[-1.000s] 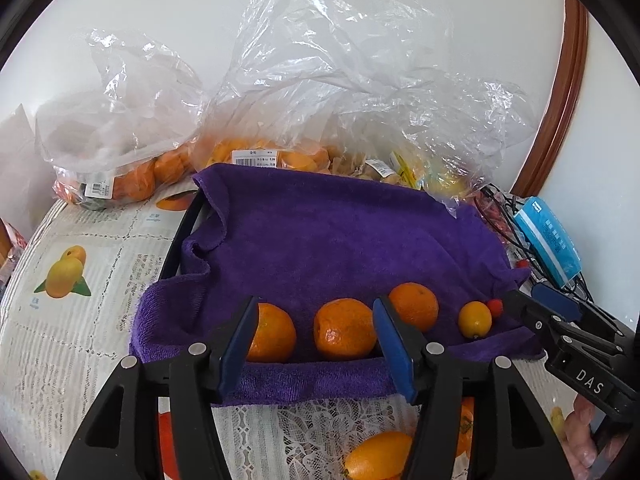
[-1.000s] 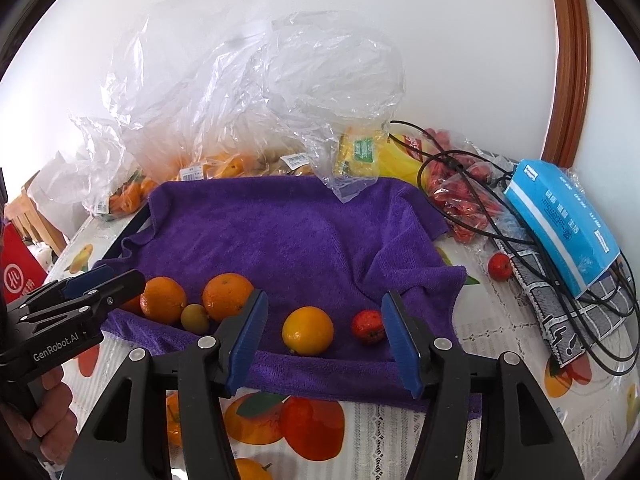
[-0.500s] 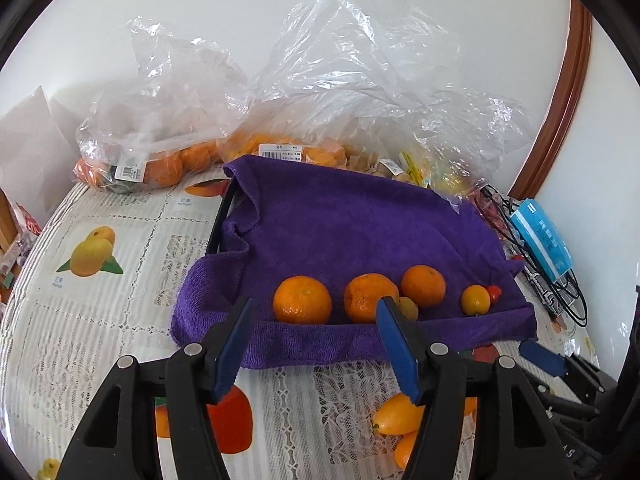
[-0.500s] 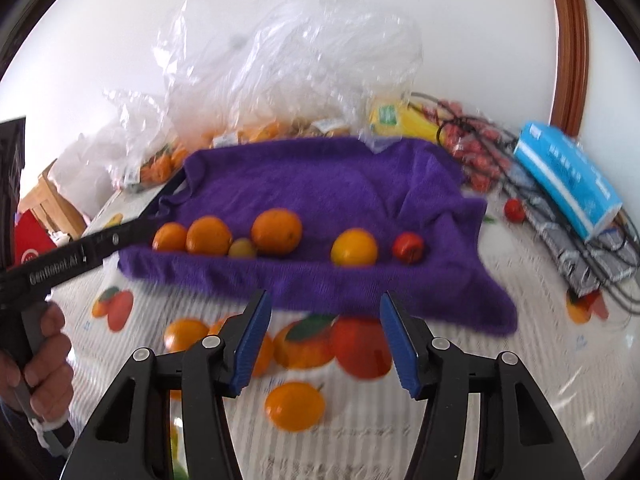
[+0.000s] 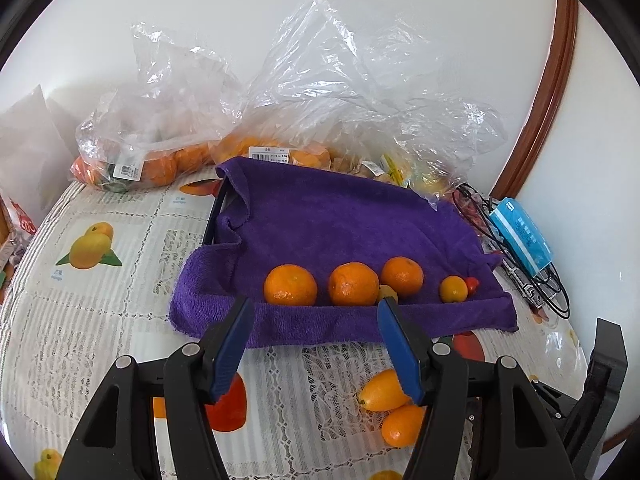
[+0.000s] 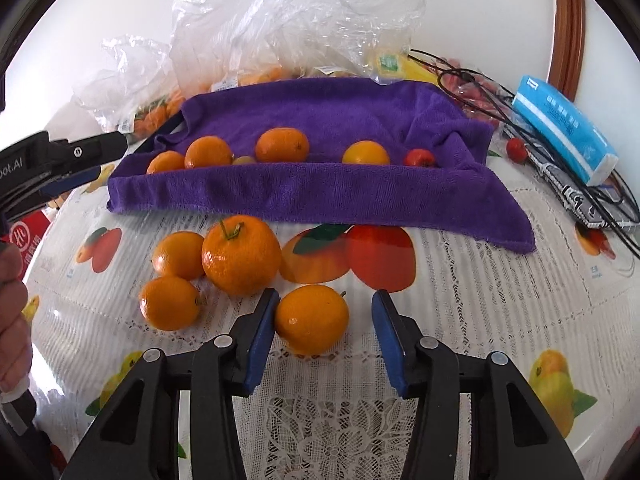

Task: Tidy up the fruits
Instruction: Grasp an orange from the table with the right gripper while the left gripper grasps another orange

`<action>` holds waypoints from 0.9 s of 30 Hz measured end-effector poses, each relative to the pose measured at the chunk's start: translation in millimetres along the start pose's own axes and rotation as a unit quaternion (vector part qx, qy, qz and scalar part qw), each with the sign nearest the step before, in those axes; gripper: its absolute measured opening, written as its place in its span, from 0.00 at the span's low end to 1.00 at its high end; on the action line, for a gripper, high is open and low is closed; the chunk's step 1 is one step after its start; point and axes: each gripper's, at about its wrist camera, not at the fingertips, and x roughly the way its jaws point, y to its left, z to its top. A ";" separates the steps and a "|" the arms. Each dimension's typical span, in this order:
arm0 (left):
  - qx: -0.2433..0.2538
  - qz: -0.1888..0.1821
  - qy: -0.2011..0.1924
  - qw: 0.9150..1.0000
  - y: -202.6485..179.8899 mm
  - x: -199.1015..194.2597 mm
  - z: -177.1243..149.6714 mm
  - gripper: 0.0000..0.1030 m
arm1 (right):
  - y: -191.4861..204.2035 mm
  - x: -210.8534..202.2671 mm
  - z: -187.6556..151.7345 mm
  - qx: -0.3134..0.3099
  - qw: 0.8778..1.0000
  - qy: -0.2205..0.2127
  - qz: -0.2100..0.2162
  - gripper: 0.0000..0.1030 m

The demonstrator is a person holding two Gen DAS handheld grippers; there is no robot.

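Observation:
A purple towel holds a row of fruit: three oranges, a small yellow fruit and a red one. My left gripper hovers open before the towel's front edge, with nothing between its fingers. Loose fruits lie on the tablecloth: a stemmed orange and smaller ones. My right gripper is low over the cloth, its jaws closing around a small orange. The left pad touches that orange and the right pad is still apart. The left gripper's body shows at the left.
Clear plastic bags of oranges stand along the wall behind the towel. A blue tissue pack and black cables lie at the right, with a small red fruit nearby. A person's hand is at the left edge.
My right gripper came back and down from the towel to the loose fruits, and its jaws narrowed around a small orange. My left gripper drew back from the towel's oranges.

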 end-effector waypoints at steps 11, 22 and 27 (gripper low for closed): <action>0.006 -0.003 0.026 1.000 -2.4 11.6 -6.6 0.60 | -7.4 -16.3 1.7 0.015 1.000 -0.017 -0.006 0.33; 0.022 -0.055 0.074 0.995 -25.6 11.5 -41.3 0.60 | -25.5 -30.5 -7.2 0.019 0.999 -0.033 -0.024 0.33; 0.018 -0.073 0.091 0.993 -35.5 9.3 -61.3 0.60 | -32.6 -34.5 -12.4 0.025 0.999 -0.038 -0.022 0.33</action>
